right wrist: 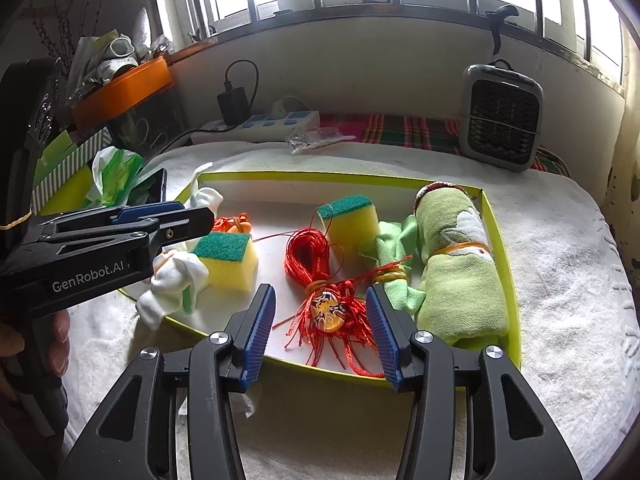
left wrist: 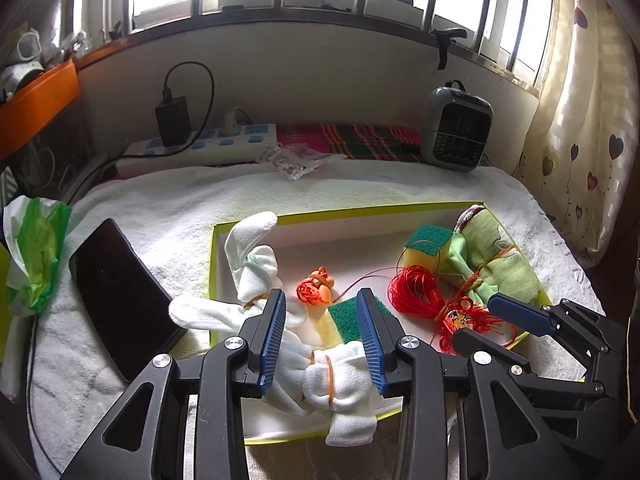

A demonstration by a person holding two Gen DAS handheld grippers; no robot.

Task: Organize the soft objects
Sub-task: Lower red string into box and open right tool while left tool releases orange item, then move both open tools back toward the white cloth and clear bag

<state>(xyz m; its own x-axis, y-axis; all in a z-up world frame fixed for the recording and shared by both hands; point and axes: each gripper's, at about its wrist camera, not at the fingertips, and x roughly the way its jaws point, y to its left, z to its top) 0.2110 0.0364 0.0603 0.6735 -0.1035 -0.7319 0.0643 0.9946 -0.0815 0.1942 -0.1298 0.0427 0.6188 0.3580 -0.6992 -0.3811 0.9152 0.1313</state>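
A shallow yellow-green tray [right wrist: 502, 236] [left wrist: 240, 222] holds the soft things. In it lie two yellow sponges with green tops [right wrist: 226, 258] [right wrist: 352, 220], a red cord bundle with a tassel pendant [right wrist: 316, 276], a rolled green towel [right wrist: 460, 264], a small green cloth [right wrist: 394, 264], an orange cord knot [left wrist: 316, 290] and white socks tied with rubber bands [left wrist: 256, 264]. My left gripper [left wrist: 322, 342] is open, its jaws either side of a white sock bundle [left wrist: 332, 380] at the tray's near edge. My right gripper [right wrist: 320, 334] is open above the tassel pendant, holding nothing.
The tray lies on a white towel [right wrist: 560, 280]. A black phone [left wrist: 120, 300] and a green plastic bag [left wrist: 36, 252] lie left of the tray. A power strip [left wrist: 208, 144], a small plastic packet [left wrist: 296, 158] and a grey heater [left wrist: 456, 132] stand by the wall.
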